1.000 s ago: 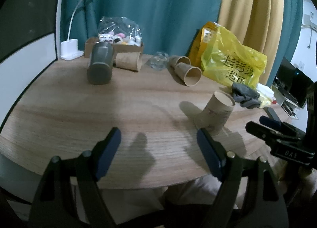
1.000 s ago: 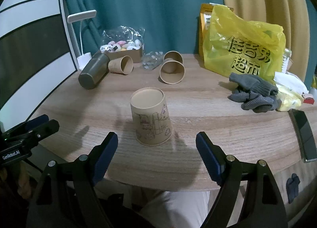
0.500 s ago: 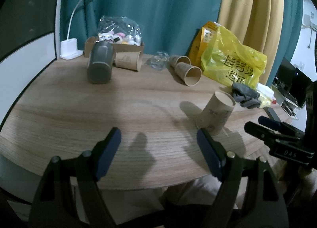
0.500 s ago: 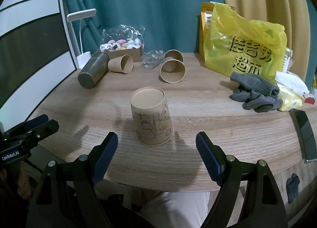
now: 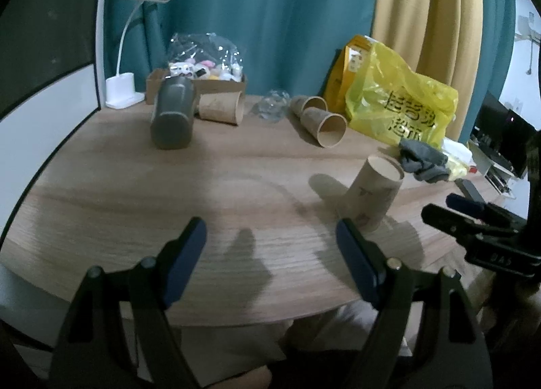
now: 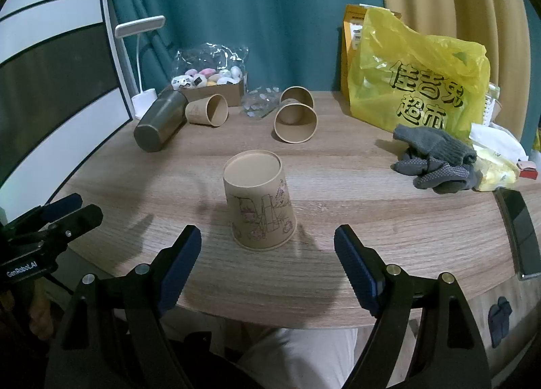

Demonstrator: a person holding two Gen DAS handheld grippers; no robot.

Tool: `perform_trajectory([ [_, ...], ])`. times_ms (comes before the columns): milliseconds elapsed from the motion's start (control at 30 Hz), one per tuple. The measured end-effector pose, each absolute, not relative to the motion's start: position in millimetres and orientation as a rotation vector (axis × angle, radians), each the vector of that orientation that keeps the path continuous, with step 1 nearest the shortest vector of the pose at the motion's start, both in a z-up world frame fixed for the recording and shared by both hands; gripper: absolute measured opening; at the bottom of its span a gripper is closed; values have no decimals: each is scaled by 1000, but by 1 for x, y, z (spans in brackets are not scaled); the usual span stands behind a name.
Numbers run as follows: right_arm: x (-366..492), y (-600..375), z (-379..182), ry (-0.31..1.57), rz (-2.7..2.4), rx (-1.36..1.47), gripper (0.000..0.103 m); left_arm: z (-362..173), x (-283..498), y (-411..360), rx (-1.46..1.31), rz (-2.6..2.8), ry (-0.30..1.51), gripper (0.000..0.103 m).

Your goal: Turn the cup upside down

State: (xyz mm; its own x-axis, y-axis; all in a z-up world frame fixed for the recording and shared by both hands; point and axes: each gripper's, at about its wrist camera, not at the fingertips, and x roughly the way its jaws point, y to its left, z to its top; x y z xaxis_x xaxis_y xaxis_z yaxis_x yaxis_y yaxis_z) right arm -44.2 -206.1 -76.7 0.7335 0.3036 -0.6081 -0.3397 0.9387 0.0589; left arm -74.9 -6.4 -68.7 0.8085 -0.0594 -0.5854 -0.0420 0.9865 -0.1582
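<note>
A brown paper cup with a line drawing [image 6: 258,203] stands upside down, base up, on the wooden table [image 6: 355,192]. It also shows in the left wrist view [image 5: 373,194] at the right. My right gripper [image 6: 267,262] is open and empty, just in front of the cup near the table's front edge, not touching it. My left gripper [image 5: 270,260] is open and empty over bare table to the cup's left. Each gripper shows at the edge of the other's view: the right one [image 5: 473,216], the left one [image 6: 57,216].
At the back lie a dark grey tumbler [image 6: 159,125], several paper cups on their sides [image 6: 296,120], a box of small toys [image 6: 206,79] and a white lamp [image 6: 140,61]. A yellow bag [image 6: 422,81], grey gloves [image 6: 436,159] and a phone [image 6: 520,226] are at the right.
</note>
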Motion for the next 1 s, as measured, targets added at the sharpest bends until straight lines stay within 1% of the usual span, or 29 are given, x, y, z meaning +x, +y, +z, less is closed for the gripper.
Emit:
perform_trajectory([
  [1000,-44,-207,-77,659,354,-57,84,-67,-73,-9,-152,-2,635,80],
])
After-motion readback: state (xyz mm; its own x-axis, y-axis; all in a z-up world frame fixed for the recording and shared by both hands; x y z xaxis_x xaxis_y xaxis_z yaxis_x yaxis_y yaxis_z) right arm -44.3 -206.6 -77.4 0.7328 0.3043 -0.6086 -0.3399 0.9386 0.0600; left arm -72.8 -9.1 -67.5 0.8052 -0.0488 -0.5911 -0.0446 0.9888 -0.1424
